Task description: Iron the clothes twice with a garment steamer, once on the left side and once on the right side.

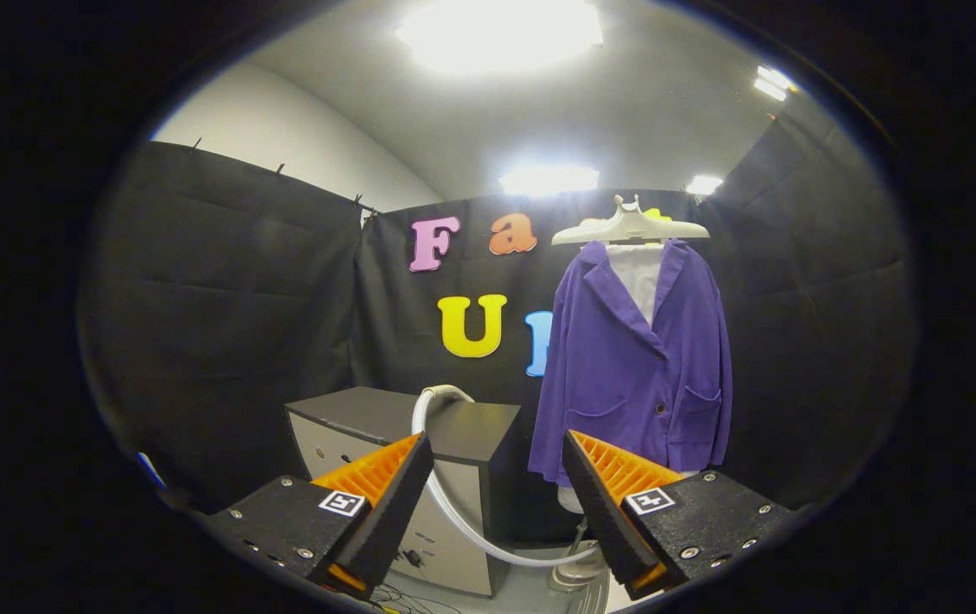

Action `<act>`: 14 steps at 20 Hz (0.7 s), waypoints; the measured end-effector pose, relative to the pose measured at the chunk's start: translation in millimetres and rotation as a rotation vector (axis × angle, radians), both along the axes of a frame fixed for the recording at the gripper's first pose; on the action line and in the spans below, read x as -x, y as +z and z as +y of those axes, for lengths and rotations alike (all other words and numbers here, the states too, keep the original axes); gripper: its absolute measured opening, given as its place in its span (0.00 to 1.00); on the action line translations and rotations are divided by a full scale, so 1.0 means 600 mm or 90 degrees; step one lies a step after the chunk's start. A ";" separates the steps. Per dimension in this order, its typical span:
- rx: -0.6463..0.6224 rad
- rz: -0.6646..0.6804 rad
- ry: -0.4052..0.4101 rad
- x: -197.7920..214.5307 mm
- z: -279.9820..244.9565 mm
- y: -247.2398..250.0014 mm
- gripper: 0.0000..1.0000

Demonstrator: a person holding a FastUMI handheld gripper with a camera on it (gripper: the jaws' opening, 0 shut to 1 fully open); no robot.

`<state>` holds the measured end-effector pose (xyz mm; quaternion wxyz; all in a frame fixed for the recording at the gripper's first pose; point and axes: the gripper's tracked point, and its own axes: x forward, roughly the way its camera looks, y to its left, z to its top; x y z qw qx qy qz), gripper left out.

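A purple jacket (637, 367) over a white shirt hangs on a pale hanger (630, 226) on a stand, beyond my right finger. A white steamer hose (462, 520) loops up from behind the dark-topped cabinet (420, 426) and curves down toward the stand's base (578, 573), passing through the gap between my fingers farther off. The steamer head itself is hidden. My gripper (496, 452) is open, with nothing held between the fingers, and stands well short of the jacket.
The cabinet with a pale front panel stands beyond my left finger, left of the jacket. Black cloth walls close the booth on all sides. Thin cables (403, 597) lie on the floor below the cabinet.
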<state>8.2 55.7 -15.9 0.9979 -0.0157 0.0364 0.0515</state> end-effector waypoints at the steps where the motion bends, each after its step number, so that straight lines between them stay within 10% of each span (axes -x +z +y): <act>1: 0.000 0.000 0.002 -0.010 0.007 0.001 0.94; 14: 0.055 0.029 0.027 -0.221 0.186 0.002 0.95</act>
